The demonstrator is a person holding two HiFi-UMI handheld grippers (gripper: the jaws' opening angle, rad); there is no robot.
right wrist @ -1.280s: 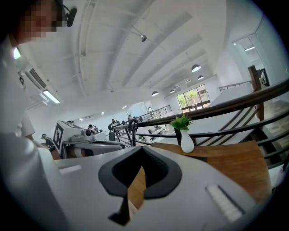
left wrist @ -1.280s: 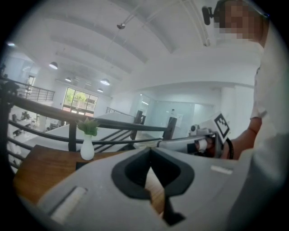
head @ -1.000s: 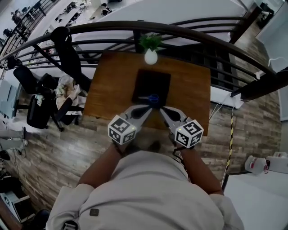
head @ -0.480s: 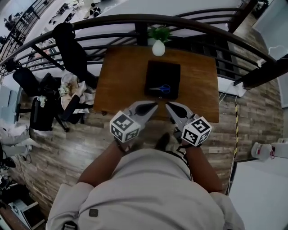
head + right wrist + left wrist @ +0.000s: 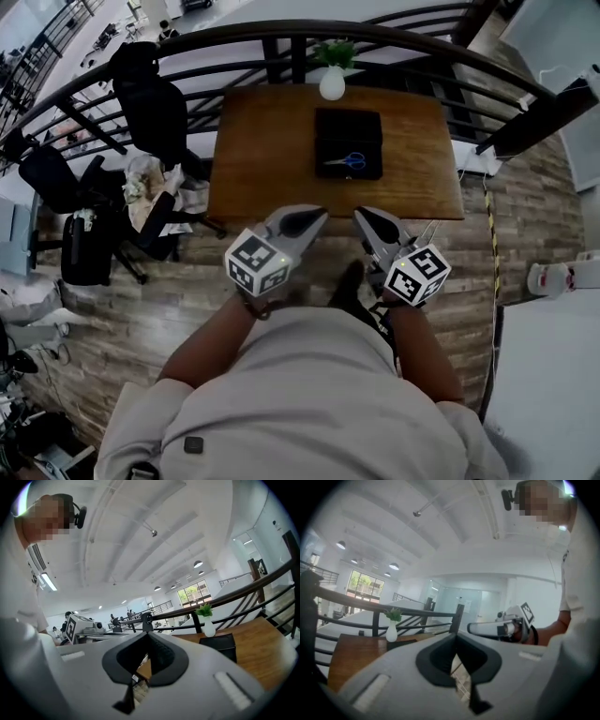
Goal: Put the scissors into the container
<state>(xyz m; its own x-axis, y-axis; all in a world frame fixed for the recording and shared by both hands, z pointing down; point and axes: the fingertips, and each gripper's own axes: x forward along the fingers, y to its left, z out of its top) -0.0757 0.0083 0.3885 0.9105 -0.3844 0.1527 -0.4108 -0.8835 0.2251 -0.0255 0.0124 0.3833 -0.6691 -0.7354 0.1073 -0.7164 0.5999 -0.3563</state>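
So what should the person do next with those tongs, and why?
Probably just lower them to rest. The scissors already lie inside the black container on the table, and the left tongs and right tongs are both shut, empty and well back from the container, so the job looks done.

scissors [image 5: 348,161] small, blades indistinct, inside container [image 5: 348,127], hidden by its wall in both gripper views

1. The head view looks steeply down on the table [image 5: 262,159] from beyond its near edge.
2. Both gripper views look nearly level along their jaws, sharing the table's vase [image 5: 391,632] and container [image 5: 401,644].
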